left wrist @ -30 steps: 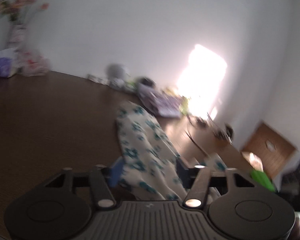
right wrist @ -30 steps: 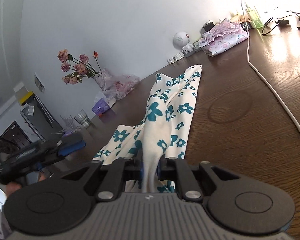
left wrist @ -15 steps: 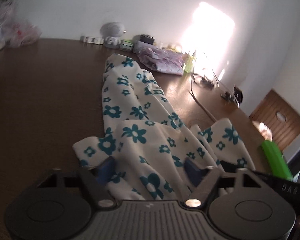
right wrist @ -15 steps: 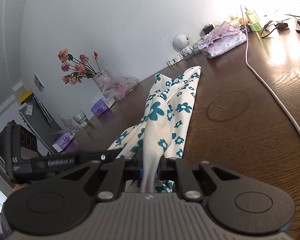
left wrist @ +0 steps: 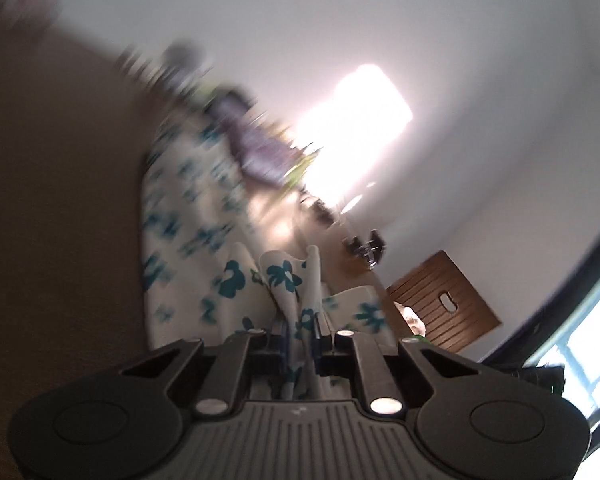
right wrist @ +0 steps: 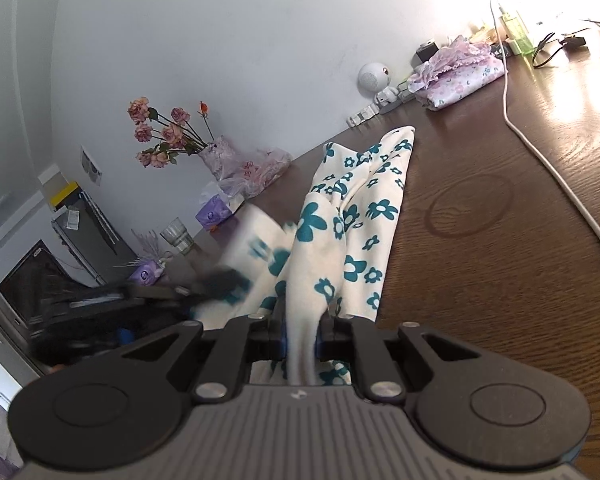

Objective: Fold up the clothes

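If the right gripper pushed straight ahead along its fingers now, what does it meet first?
The floral garment itself: the right gripper is shut on it, and it stretches ahead over the wooden table.

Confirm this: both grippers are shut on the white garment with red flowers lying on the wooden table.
Not quite. The flowers are teal, not red, as the right wrist view shows. Both the left gripper and right gripper are shut on the garment on the wooden table.
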### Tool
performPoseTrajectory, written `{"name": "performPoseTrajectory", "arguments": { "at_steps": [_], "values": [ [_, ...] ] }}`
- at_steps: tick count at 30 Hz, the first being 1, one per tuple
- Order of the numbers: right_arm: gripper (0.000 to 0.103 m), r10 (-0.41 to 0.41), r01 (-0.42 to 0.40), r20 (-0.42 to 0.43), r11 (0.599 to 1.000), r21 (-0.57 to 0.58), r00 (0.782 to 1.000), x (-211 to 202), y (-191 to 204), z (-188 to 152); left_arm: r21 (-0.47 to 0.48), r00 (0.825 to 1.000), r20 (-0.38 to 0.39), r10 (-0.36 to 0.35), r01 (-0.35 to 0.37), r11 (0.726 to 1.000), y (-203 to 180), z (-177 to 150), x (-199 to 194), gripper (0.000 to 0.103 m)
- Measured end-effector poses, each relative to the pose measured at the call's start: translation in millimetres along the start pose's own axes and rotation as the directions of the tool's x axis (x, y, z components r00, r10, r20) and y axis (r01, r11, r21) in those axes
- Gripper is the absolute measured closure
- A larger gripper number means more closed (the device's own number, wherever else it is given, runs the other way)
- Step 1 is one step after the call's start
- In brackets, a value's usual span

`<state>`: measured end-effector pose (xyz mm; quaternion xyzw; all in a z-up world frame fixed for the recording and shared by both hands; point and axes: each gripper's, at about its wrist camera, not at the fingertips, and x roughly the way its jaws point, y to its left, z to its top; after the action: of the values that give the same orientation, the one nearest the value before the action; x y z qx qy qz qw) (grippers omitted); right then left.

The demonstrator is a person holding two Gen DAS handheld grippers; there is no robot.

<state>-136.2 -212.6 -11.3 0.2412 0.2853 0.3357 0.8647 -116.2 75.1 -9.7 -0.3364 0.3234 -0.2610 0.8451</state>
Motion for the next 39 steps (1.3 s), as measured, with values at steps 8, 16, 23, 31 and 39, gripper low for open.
{"name": "performPoseTrajectory", "arguments": {
  "at_steps": [8, 16, 23, 31, 39],
  "values": [
    [0.076, -0.113, 0.118, 0.088, 0.991, -0.062, 0.99, -15, 9, 4, -0.087, 0.998, 0.023, 0.059, -0.057, 0.995, 21, 2, 2, 0.081],
    [0.075, -0.258, 0.304, 0.205, 0.922, -0.24, 0.944, -40, 48, 1, 0.018, 0.984, 0.09, 0.156, -0.158, 0.987, 4, -3, -5, 0.078],
    [0.078, -0.167, 0.178, 0.09, 0.974, -0.137, 0.982, -6, 35, -1, 0.078, 0.973, 0.118, 0.199, -0.209, 0.975, -3, -7, -10, 0.093],
    [0.083, 0.029, -0.024, -0.032, 0.987, 0.159, 0.999, 25, -17, 17, 0.149, 0.957, 0.153, 0.245, -0.267, 0.952, -12, -12, -16, 0.094],
    [0.055, -0.32, 0.361, 0.247, 0.921, -0.143, 0.914, -16, 22, 12, 0.182, 0.948, 0.155, 0.278, -0.304, 0.935, -14, -16, -12, 0.09]
  ]
}}
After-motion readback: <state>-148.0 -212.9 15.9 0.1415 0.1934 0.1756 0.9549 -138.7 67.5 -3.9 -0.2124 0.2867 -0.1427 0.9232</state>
